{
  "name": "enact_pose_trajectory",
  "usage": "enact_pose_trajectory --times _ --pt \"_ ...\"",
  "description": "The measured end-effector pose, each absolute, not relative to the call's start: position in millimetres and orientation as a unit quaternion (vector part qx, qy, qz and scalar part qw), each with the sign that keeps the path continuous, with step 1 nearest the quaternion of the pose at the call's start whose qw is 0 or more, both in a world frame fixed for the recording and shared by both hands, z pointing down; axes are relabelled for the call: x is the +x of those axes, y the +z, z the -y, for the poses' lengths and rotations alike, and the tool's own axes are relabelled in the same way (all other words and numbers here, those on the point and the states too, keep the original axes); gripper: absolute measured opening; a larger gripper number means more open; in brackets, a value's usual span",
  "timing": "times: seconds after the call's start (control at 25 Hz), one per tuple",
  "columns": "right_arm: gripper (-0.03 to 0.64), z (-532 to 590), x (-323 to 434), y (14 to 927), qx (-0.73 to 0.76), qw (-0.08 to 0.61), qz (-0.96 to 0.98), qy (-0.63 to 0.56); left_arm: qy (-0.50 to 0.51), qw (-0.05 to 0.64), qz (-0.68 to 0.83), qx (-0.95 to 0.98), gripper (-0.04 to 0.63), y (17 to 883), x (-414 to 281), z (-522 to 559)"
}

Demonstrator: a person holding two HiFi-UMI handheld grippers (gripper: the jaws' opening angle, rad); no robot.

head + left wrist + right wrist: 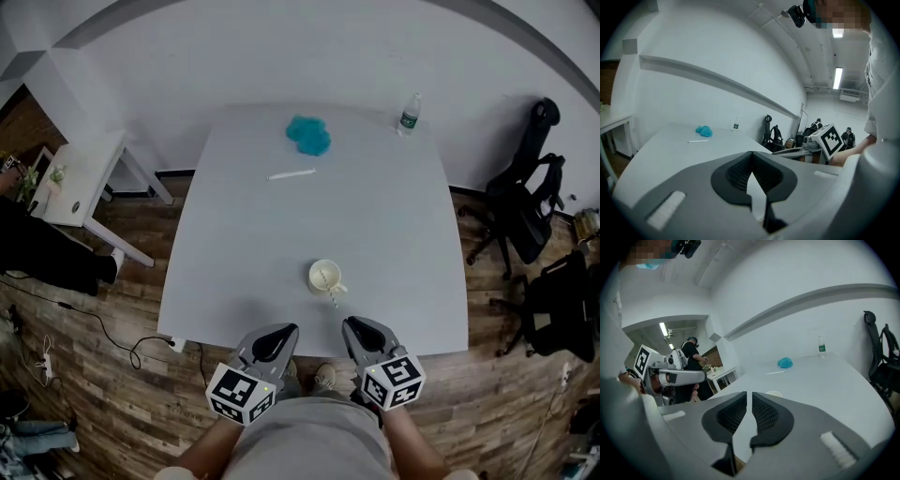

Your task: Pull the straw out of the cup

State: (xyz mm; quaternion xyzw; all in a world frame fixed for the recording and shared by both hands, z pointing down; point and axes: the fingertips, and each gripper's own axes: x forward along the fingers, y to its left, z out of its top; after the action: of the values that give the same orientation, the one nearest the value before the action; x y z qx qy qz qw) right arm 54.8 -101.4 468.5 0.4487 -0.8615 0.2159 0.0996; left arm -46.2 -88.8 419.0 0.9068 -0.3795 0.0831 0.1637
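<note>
Nearest the head view's lens was the person's pale shirt [309, 439]. Just beyond it the two tools hung side by side over the near edge of the desk [394, 216], the left tool [282, 331] and the right tool [353, 324] both aimed away from the body. The cup [323, 275] stood upright on the desk a little ahead of them, between their lines but nearer the right tool. What looked to be the straw [334, 294] leaned out over its near rim, its long axis slanting toward the right tool (so that hand seemed the better placed to take it). Farther off lay a white stick [292, 174], a teal cloth [308, 135] and a bottle [410, 113], all well apart from the cup. In the left gripper view the left tool's jaws were pressed together at the tips with nothing between them, and they hid the cup. In the right gripper view the right tool's jaws stood a narrow slit apart, empty, with the cup's rim [774, 393] showing just past their tips, almost dead ahead; the straw could not be made out there. By this reading, the coming move called for the right tool to spread wider and go forward and down onto the straw's free end.
</note>
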Motion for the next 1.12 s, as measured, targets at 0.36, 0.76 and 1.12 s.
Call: enact_pose_trajectory --times 0.36,0.76,1.12 --pt "0.064 114.4 51.3 497.9 0.444 0.137 0.859 0.216 0.091 0.181 0.376 0.904 0.020 439.3 -44.2 102.3" --pt "0.091 128.1 45.4 520.4 0.442 0.154 0.857 0.213 0.106 0.197 0.365 0.904 0.020 460.2 -38.4 112.8" --pt "0.109 142.0 40.6 546.6 0.448 0.195 0.852 0.188 0.119 0.216 0.366 0.897 0.020 475.1 -42.8 115.4"
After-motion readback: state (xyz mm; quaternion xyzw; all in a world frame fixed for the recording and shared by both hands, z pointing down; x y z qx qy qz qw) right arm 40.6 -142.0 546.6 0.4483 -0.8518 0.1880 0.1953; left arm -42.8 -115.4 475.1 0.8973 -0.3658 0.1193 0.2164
